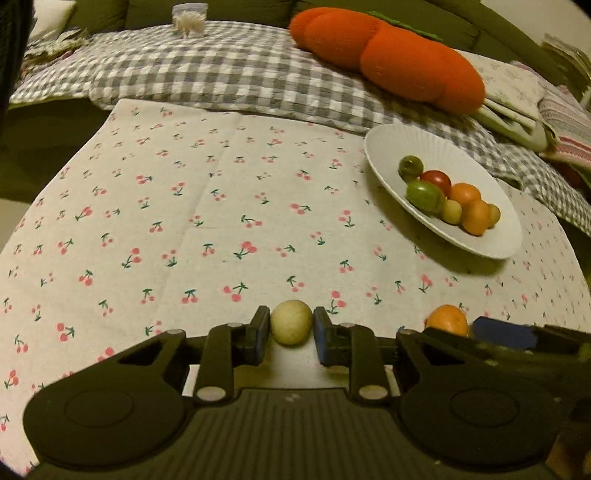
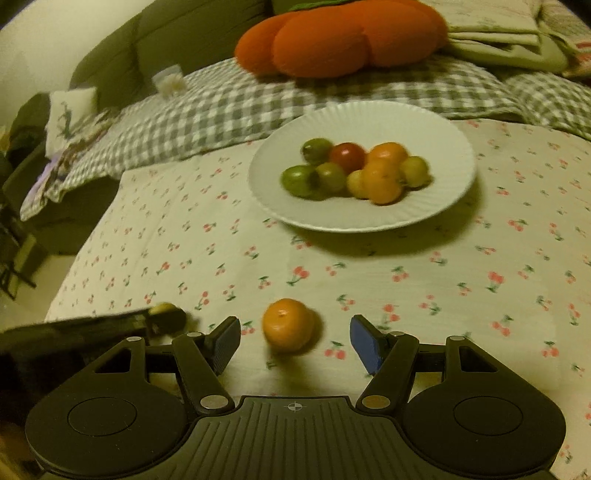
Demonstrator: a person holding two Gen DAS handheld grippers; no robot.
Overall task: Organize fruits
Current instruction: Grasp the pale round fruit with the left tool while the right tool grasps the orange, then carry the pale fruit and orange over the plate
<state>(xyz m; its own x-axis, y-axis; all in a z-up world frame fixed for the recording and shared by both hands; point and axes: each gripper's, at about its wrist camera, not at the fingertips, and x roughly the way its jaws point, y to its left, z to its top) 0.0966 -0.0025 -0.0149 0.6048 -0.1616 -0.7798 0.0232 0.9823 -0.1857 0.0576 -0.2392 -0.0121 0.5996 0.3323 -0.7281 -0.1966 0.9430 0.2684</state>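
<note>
My left gripper (image 1: 291, 326) is shut on a pale yellow fruit (image 1: 291, 322), low over the cherry-print cloth. It shows at the left edge of the right wrist view (image 2: 166, 319), still holding the fruit. My right gripper (image 2: 293, 341) is open, with an orange fruit (image 2: 288, 325) lying on the cloth between its fingers, touching neither. That orange fruit (image 1: 447, 320) also shows to the right in the left wrist view. A white plate (image 2: 436, 122) farther back holds several green, red, orange and yellowish fruits (image 2: 354, 171).
The cherry-print cloth (image 1: 221, 206) covers the surface. Behind it lie a grey checked blanket (image 1: 229, 74), a big orange plush cushion (image 1: 388, 55), folded cloths (image 1: 517, 96) and a small clear container (image 1: 189, 18). The cloth drops off at the left edge.
</note>
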